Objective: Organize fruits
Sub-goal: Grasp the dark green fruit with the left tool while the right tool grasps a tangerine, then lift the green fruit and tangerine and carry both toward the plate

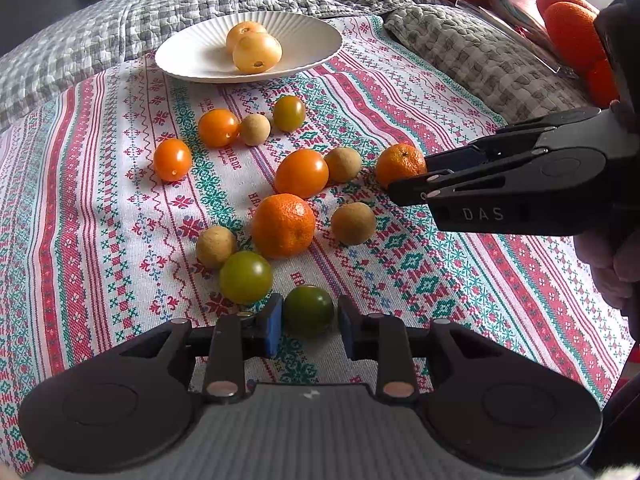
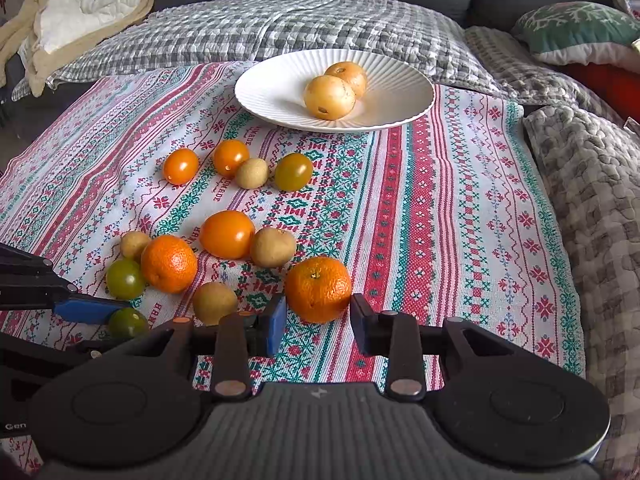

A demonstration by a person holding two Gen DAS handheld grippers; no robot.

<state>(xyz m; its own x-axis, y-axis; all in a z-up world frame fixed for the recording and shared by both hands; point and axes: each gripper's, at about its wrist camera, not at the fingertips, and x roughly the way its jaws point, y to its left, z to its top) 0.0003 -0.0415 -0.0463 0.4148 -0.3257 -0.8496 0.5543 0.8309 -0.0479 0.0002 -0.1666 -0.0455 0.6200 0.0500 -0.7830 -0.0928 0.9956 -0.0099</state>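
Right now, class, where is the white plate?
In both wrist views, the white plate sits at the patterned cloth's far edge, holding two yellow fruits.

Only clear lettering is "DAS" on the side of the right gripper, plus "Gen" on the left gripper body; woven words on the tablecloth near the plate aren't legible.

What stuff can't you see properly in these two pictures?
- Back yellow fruit on the white plate: left wrist view, partly hidden by the front one.
- Dark green tomato: right wrist view, partly covered by the left gripper.
- Orange objects at top right: left wrist view, cut off by the right gripper; what they are is unclear.
- Tan fruit: right wrist view, partly behind a mandarin.
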